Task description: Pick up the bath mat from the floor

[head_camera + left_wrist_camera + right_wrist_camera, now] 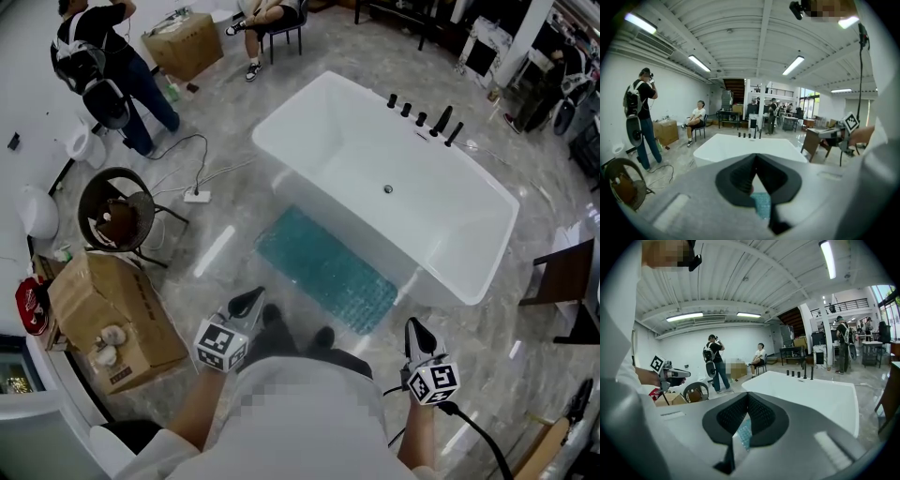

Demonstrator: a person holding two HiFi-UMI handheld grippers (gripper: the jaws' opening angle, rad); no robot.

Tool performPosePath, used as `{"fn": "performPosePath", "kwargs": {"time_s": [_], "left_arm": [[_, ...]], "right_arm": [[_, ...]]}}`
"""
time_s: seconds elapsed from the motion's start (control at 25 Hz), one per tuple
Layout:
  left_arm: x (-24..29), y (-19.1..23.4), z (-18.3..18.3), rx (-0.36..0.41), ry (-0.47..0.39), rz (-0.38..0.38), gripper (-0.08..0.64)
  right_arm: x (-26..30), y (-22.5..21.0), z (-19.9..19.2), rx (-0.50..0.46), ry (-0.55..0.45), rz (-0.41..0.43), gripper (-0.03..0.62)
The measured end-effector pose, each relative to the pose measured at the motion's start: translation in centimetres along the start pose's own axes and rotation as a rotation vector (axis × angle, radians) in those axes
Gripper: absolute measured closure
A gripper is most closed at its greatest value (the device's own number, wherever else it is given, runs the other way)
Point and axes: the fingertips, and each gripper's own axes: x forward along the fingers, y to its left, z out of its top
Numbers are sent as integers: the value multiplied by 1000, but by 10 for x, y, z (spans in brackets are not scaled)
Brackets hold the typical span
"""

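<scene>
Teal bath mat (325, 270) lies flat on the floor at frame centre, tucked along the near side of the white bathtub (375, 169), its long axis running upper left to lower right. It sits up-frame between both tools. Left gripper (248, 298) is off its upper-left end and right gripper (413, 324) off its lower-right, both closed tight and empty. Neither looks clearly nearer. No readable writing, just square markers.
</scene>
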Motion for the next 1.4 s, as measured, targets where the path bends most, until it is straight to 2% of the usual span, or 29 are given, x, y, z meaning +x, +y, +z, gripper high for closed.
{"fn": "performPosePath", "kwargs": {"time_s": [0.28,0.68,0.92,1.12,1.4], "left_arm": [[28,50,11,3,-3,-90,558],[64,148,31,99,36,-229,558],[86,187,39,77,14,-359,558],[114,216,29,112,44,-419,558],[152,246,8,112,84,-478,558]], "right_arm": [[33,11,-5,32,-9,-126,588],[98,47,17,85,-26,-271,588],[137,56,19,101,-11,-346,588],[177,62,12,118,4,-391,588],[209,59,-5,152,18,-472,588]]}}
